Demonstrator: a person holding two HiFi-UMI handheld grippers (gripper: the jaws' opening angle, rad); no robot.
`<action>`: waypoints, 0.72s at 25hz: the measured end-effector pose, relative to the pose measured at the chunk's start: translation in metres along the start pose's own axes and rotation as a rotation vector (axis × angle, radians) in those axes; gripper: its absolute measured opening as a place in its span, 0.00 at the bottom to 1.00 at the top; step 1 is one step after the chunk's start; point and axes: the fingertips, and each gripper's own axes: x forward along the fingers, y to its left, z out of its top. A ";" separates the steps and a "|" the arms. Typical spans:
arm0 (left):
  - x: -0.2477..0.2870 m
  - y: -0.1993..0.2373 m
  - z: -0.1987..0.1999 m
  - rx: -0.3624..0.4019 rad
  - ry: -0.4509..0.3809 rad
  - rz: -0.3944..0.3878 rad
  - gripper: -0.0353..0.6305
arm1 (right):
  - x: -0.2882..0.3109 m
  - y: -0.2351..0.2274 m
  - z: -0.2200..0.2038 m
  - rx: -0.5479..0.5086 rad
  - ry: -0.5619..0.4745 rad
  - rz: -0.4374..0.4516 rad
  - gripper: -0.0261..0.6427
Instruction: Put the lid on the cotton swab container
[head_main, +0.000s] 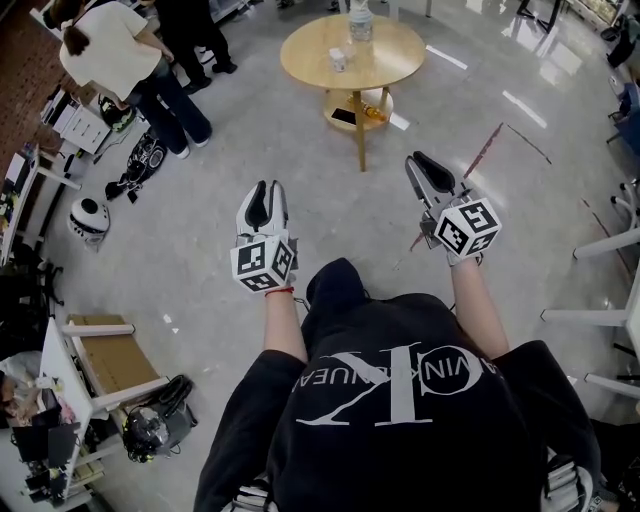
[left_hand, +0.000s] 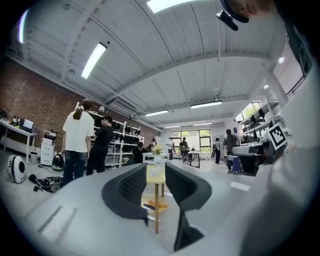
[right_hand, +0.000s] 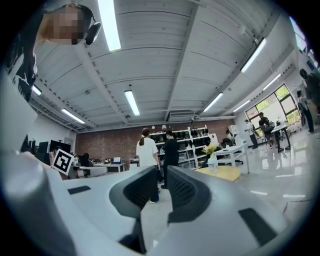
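Note:
A round wooden table (head_main: 400, 55) stands across the floor, some way ahead of both grippers. On it sits a small white container (head_main: 338, 60) and a clear bottle (head_main: 360, 22); I cannot make out a lid. My left gripper (head_main: 264, 192) is held level with its jaws a narrow gap apart and nothing between them; in the left gripper view (left_hand: 156, 175) the table's leg (left_hand: 156, 215) shows through the gap. My right gripper (head_main: 424, 166) also points level toward the table, jaws together and empty (right_hand: 161, 182); the tabletop (right_hand: 225, 173) lies to its right.
The table's lower shelf (head_main: 352, 100) holds a black item and something orange. Two people (head_main: 110, 50) stand at the far left near shelves. A white round device (head_main: 88, 218) and bags lie on the floor at left, a cardboard box (head_main: 105, 352) nearer. White furniture legs (head_main: 600, 245) stand at right.

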 end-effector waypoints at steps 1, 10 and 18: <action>0.001 -0.004 -0.002 0.012 0.011 -0.011 0.23 | -0.001 -0.004 0.001 0.011 -0.008 -0.009 0.09; 0.033 0.013 -0.016 0.002 0.040 0.016 0.33 | 0.016 -0.036 -0.007 0.065 -0.011 -0.025 0.22; 0.111 0.035 -0.038 -0.031 0.082 0.026 0.35 | 0.069 -0.087 -0.018 0.063 0.036 -0.049 0.23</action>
